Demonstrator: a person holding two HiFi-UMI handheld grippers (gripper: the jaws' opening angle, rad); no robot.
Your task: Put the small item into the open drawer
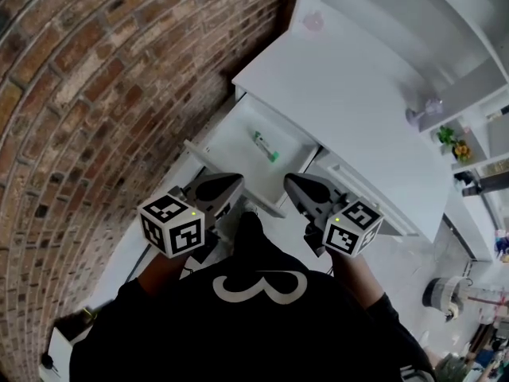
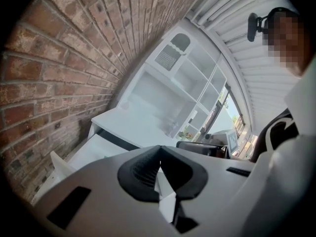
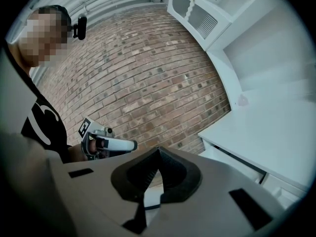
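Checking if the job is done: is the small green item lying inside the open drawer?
Yes, the small green item lies on the floor of the open drawer.

Drawer: open drawer juts out below the desk top, on its left.
Item: small item in the drawer, toward its right.
Wall: brick wall left of both.
Shelves: shelves far, behind the desk top.
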